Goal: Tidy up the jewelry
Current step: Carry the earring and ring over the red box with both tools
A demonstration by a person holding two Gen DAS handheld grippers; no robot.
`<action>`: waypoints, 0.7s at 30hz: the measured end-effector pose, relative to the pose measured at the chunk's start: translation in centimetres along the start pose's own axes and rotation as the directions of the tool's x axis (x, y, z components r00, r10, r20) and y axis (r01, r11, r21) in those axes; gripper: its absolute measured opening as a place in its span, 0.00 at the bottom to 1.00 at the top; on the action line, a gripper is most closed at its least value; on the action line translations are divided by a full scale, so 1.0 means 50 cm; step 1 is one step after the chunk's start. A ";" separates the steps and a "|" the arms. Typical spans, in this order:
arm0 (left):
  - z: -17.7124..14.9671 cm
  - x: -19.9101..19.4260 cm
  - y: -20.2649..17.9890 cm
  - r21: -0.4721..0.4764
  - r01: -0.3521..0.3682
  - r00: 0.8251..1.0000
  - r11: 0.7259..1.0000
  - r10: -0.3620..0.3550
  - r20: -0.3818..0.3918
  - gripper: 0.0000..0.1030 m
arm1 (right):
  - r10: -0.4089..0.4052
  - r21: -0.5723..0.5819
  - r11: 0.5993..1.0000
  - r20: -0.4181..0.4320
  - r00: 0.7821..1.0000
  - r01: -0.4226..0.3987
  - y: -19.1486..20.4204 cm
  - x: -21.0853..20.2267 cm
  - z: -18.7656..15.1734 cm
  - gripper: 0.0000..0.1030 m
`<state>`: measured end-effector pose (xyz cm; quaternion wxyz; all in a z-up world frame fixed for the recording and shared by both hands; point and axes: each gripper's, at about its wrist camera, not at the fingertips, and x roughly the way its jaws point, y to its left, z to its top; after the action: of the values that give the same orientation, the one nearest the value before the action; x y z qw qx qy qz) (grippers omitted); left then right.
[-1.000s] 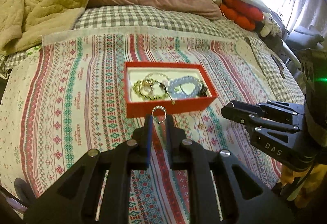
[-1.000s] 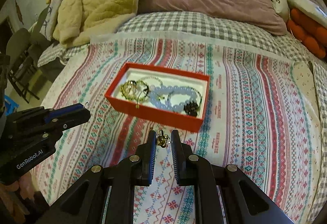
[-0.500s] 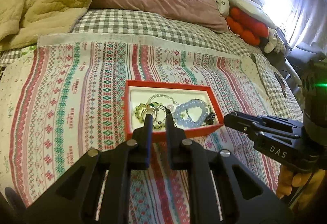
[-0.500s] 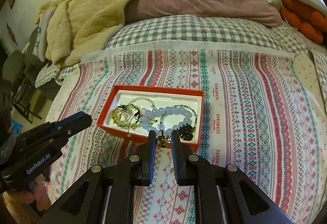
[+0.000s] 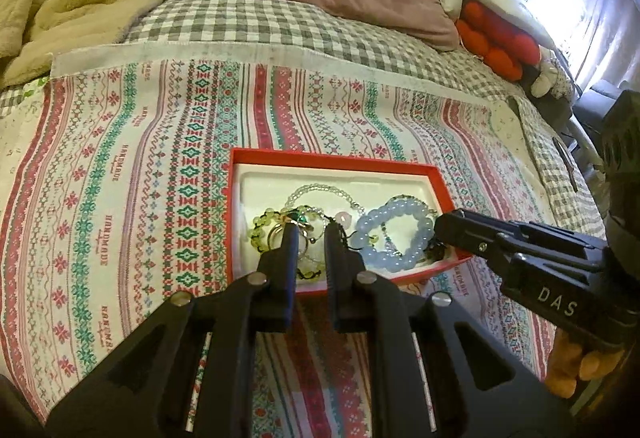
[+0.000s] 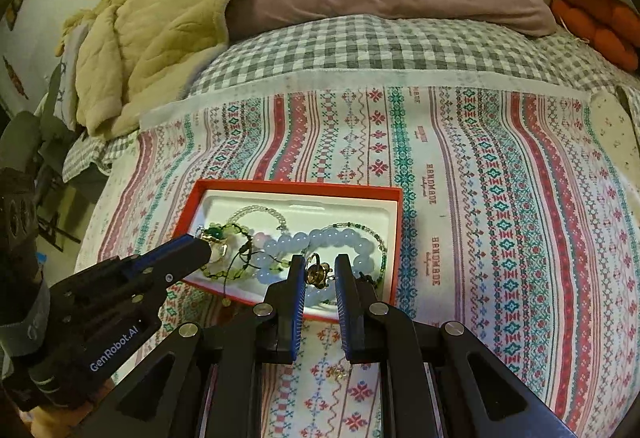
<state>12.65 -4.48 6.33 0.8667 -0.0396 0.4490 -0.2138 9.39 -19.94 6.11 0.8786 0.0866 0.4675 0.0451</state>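
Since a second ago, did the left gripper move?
Yes. The left gripper went forward: its tips were short of the red box front wall, and now they are over the box.

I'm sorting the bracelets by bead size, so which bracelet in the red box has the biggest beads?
The pale blue bracelet, lying toward the box's right side. Its round beads are clearly larger than those of the yellow-green bracelet and the thin clear-bead strand.

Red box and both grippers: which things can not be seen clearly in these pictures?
- Left wrist view: the left gripper covers part of the green bracelet; whether it grips the ring is unclear.
- Right wrist view: the right gripper hides the near rim of the red box; the gold piece is too small to identify.
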 end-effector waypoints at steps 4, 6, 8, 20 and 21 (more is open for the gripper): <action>0.000 0.007 0.004 -0.006 -0.002 1.000 1.000 0.002 -0.007 0.14 | -0.010 0.001 1.000 -0.007 1.000 0.010 -0.005 0.012 0.000 0.14; 0.000 0.009 0.004 -0.003 -0.004 1.000 1.000 0.004 -0.008 0.14 | -0.012 -0.001 1.000 -0.010 1.000 0.012 -0.007 0.015 -0.001 0.14; -0.002 0.007 0.003 -0.001 -0.004 1.000 1.000 0.004 -0.008 0.14 | -0.012 -0.001 1.000 -0.013 1.000 0.012 -0.007 0.016 -0.001 0.14; -0.004 0.002 0.001 0.016 -0.015 1.000 1.000 0.015 -0.007 0.14 | -0.026 -0.005 1.000 -0.023 0.999 0.026 -0.012 0.020 -0.004 0.15; -0.003 -0.001 0.000 0.017 -0.013 1.000 1.000 0.014 -0.005 0.14 | -0.025 -0.005 1.000 -0.025 0.999 0.025 -0.012 0.017 -0.003 0.15</action>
<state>12.49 -4.43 6.26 0.8672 -0.0289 0.4499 -0.2117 9.74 -20.37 5.20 0.8734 0.0782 0.4793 0.0362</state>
